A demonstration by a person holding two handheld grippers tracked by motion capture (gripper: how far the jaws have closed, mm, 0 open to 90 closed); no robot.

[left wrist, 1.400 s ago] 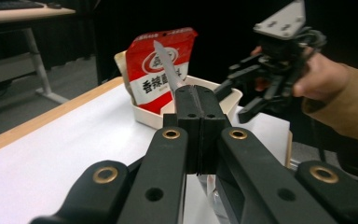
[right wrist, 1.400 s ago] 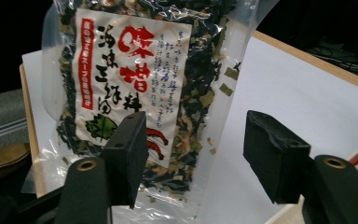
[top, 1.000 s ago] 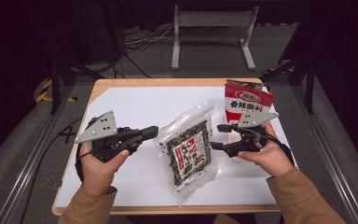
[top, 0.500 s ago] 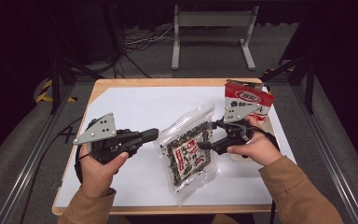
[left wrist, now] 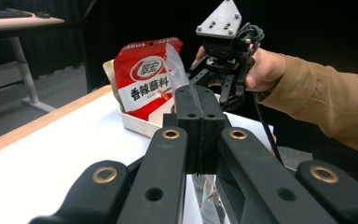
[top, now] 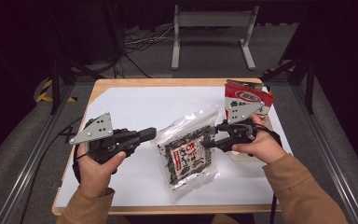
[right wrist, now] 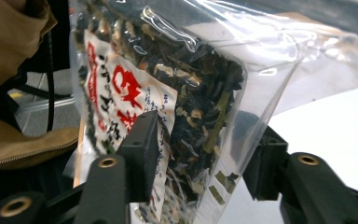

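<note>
The jaws of the right gripper (top: 209,140) have just been closing around the right edge of the clear bag of dried greens (top: 188,154); one pad is seen against its label, the other beside the film (contact cannot be confirmed). The bag is laid at the centre of the white tabletop (top: 135,105). At 9 o'clock from it, the left gripper (top: 151,134) is held with jaws pressed together, empty. A red packet (top: 244,100) is stood at 1 o'clock.

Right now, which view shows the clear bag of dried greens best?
The high view: the whole clear bag lies on the table. The right gripper view shows its edge close between the jaws; the left gripper view, just a corner.
</note>
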